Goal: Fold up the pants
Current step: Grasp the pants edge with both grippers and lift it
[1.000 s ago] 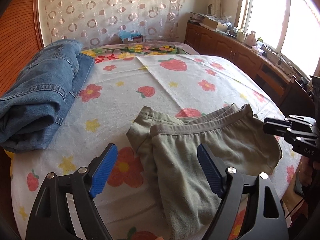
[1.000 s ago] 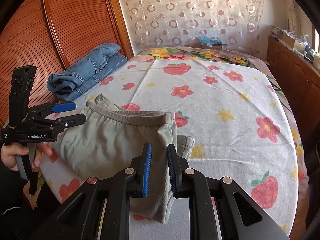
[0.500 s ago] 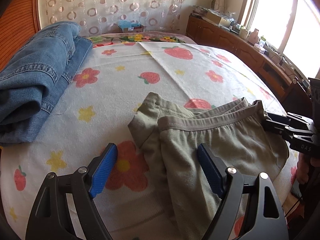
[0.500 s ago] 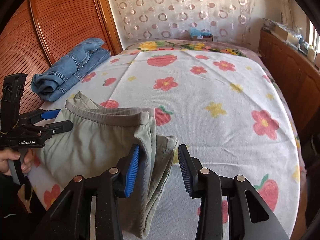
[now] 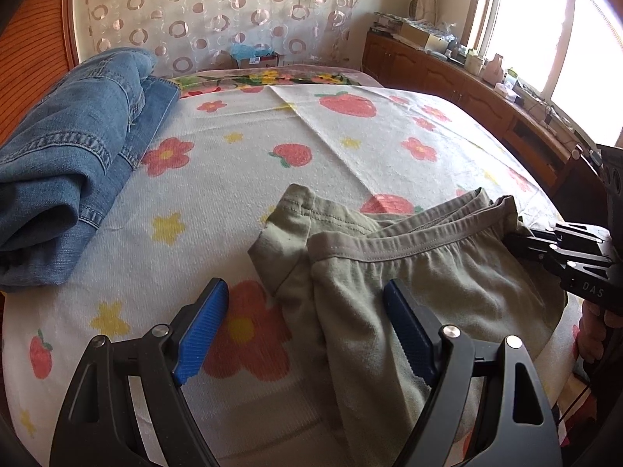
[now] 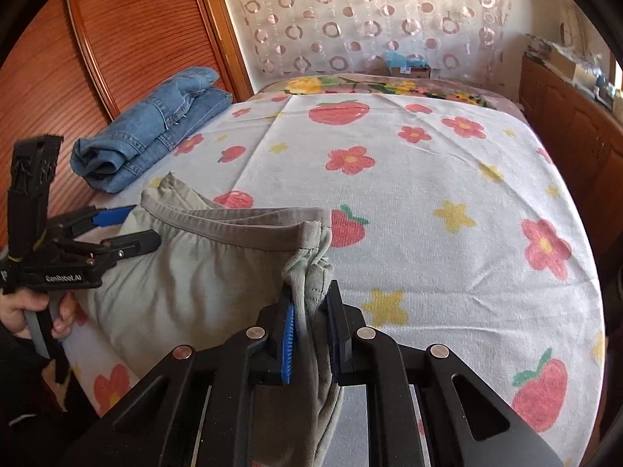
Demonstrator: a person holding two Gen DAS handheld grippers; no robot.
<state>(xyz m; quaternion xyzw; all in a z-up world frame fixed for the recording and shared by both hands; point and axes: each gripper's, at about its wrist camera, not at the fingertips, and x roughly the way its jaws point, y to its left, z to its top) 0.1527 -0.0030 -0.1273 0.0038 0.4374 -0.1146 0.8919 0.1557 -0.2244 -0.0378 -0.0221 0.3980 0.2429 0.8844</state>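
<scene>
Olive-green pants (image 5: 420, 284) lie folded at the near edge of the bed, waistband away from me. My left gripper (image 5: 307, 327) is open, its blue pads straddling the pants' left folded edge just above the cloth. My right gripper (image 6: 309, 334) is shut on the pants' (image 6: 202, 272) right waistband corner, with bunched cloth between its pads. In the left wrist view the right gripper (image 5: 560, 249) shows at the pants' right edge. In the right wrist view the left gripper (image 6: 117, 229) shows open at the pants' left side.
Folded blue jeans (image 5: 66, 155) lie at the bed's left side by a wooden headboard (image 6: 128, 39). The bed carries a white sheet (image 6: 428, 179) with strawberries and flowers. A wooden cabinet (image 5: 486, 97) with clutter runs along the right under a bright window.
My right gripper opened, then closed on the pants' right waistband corner, bunching the cloth. My left gripper stayed open and moved a little forward over the pants' left edge.
</scene>
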